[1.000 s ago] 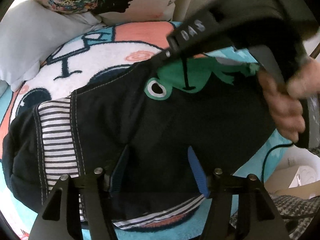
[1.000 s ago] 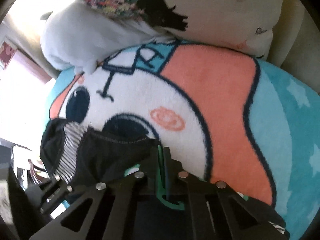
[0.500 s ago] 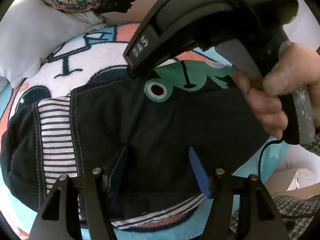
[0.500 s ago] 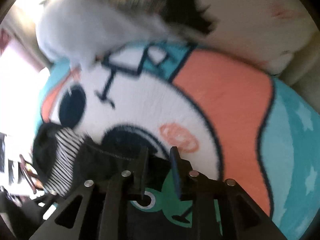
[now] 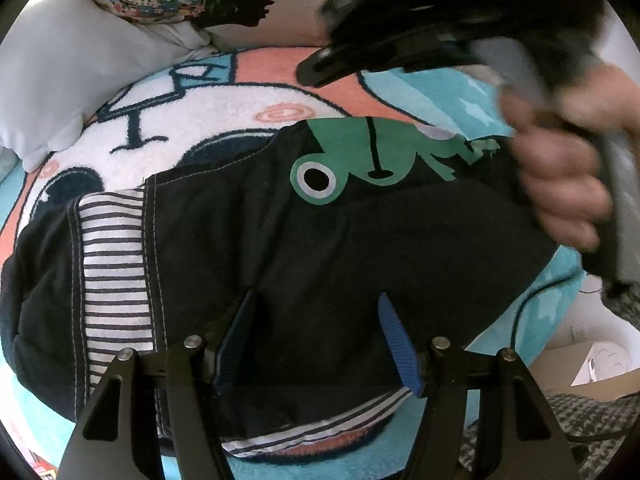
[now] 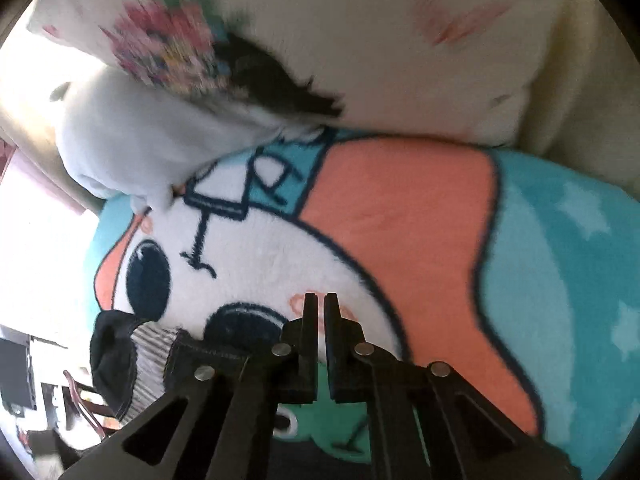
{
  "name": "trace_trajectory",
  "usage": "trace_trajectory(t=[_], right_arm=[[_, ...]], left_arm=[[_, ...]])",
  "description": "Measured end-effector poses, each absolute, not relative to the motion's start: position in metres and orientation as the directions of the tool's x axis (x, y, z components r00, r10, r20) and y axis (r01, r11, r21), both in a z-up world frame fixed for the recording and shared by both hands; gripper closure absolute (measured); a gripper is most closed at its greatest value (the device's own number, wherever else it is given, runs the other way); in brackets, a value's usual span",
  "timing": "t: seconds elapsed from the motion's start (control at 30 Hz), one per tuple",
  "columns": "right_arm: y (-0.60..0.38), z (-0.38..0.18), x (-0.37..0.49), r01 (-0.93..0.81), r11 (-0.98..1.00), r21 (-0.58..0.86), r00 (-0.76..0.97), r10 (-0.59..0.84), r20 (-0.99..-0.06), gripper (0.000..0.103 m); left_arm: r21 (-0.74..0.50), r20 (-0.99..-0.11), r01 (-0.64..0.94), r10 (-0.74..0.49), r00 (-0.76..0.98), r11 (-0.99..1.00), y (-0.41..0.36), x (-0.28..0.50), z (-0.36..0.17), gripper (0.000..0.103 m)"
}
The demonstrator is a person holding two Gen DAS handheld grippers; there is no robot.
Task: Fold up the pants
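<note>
Pants (image 5: pixel 280 248) on cartoon blanket (image 5: pixel 240 104), pillows (image 5: pixel 60 72) behind; left hand-held gripper (image 5: pixel 316 332) agape, right hand-held gripper (image 6: pixel 320 320) closed, empty.

Cartoon-print fleece blanket (image 5: pixel 280 100), white pillows (image 6: pixel 400 60) behind, bright daylight at left.

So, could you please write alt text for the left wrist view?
Black pants with a green frog print lie folded on a cartoon blanket, the open left gripper over them. A hand holds the right gripper above.
</note>
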State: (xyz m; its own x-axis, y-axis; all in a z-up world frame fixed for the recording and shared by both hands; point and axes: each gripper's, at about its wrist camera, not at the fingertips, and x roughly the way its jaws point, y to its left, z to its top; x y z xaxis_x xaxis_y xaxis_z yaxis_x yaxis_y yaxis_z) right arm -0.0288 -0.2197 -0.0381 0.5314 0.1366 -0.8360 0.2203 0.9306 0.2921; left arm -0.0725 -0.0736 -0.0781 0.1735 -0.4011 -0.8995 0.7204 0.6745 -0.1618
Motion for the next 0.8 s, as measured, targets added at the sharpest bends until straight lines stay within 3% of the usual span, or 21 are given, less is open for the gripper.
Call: trace_trajectory(t=[0.17,0.3,0.53,0.63,0.8], right_arm=[[-0.202,-0.051,-0.043,0.168,0.876,0.452,0.494,0.322,-0.808,0.099],[-0.198,-0.08,-0.026,0.208,0.88,0.426,0.446,0.302,-0.842,0.1],[-0.202,-0.047,-0.055,0.201,0.9,0.387,0.516,0.238,-0.823,0.099],[-0.201,-0.065,-0.064,0.219,0.888,0.405,0.474,0.266,-0.839,0.084],[-0.222,-0.076,-0.057,0.278,0.83,0.484,0.483,0.314,-0.817,0.084]], left_arm=[[-0.162,-0.902,0.724,-0.399,0.167,0.671,-0.077,-0.074,-0.08,0.032],[-0.144,-0.905,0.729,-0.387,0.177,0.669,-0.08,-0.078,-0.081,0.031],[-0.158,-0.904,0.724,-0.393,0.168,0.672,-0.079,-0.079,-0.082,0.031],[-0.157,-0.905,0.72,-0.391,0.169,0.675,-0.078,-0.078,-0.081,0.03],[-0.131,-0.916,0.727,-0.363,0.171,0.674,-0.084,-0.077,-0.082,0.029]])
